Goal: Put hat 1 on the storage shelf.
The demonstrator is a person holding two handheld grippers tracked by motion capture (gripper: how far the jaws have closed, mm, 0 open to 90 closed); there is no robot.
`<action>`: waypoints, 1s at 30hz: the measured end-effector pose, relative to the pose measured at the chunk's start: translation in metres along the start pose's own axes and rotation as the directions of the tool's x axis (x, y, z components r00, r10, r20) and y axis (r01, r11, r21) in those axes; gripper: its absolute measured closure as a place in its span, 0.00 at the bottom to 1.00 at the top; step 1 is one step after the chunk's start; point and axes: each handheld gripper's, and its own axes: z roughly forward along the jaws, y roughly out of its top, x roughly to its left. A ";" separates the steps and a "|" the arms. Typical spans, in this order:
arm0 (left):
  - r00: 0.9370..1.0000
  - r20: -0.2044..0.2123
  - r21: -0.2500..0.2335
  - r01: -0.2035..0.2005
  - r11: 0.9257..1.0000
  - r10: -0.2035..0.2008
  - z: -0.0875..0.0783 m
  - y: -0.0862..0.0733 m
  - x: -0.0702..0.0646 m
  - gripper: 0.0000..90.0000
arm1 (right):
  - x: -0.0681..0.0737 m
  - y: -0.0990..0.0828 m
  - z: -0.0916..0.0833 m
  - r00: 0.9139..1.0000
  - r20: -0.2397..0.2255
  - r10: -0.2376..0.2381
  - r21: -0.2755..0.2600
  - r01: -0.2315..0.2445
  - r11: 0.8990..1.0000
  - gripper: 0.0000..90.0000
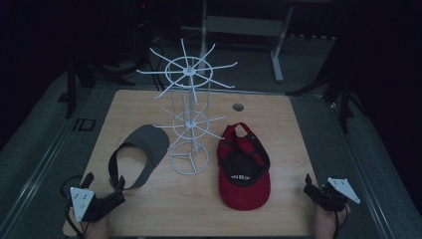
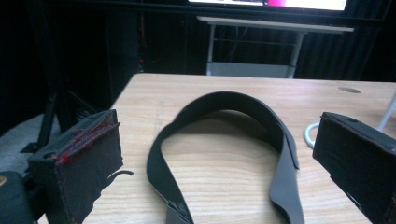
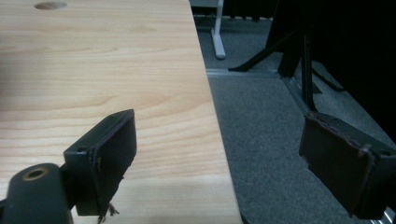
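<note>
A grey visor (image 1: 144, 152) with a black head strap lies on the wooden table (image 1: 278, 119) left of a white wire rack (image 1: 189, 114). A red cap (image 1: 244, 174) lies upside down to the rack's right. My left gripper (image 1: 107, 186) sits at the front left corner, open, just short of the visor's strap (image 2: 224, 105), which curves across the space ahead of the jaws. My right gripper (image 1: 311, 186) hovers open at the table's right front edge, one jaw over the wood, the other over the floor, nothing between them (image 3: 219, 158).
The rack's round base (image 2: 310, 135) and a thin leg stand to the right in the left gripper view. A round hole (image 1: 238, 106) marks the tabletop behind the cap. Grey carpet (image 3: 266, 121) lies past the right edge, with dark stand legs and a white table frame (image 1: 276, 50) beyond.
</note>
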 end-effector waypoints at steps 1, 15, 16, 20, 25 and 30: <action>1.000 0.001 -0.005 0.006 1.000 -0.006 0.000 0.000 -0.002 0.02 | -0.001 0.000 0.000 1.000 -0.005 0.007 0.005 -0.007 1.000 0.12; 0.997 0.076 -0.009 -0.022 1.000 0.022 -0.003 0.003 -0.023 0.02 | 0.005 0.032 -0.007 0.980 -0.201 0.011 0.073 0.003 0.997 0.12; 0.997 0.077 -0.006 -0.027 1.000 0.027 -0.004 0.004 -0.024 0.03 | 0.008 0.038 -0.008 0.977 -0.212 -0.005 0.074 0.021 0.997 0.12; 0.996 0.088 0.010 -0.023 1.000 0.022 -0.004 0.004 -0.027 0.04 | 0.013 0.048 -0.010 0.975 -0.219 -0.025 0.079 0.044 0.996 0.11; 0.992 0.127 0.057 -0.001 0.998 -0.006 -0.003 0.005 -0.033 0.03 | 0.024 0.067 -0.008 0.956 -0.291 -0.039 0.109 0.073 0.991 0.12; 0.988 0.154 0.095 -0.001 0.995 -0.014 -0.001 0.006 -0.038 0.02 | 0.039 0.084 -0.002 0.936 -0.341 -0.089 0.102 0.130 0.986 0.12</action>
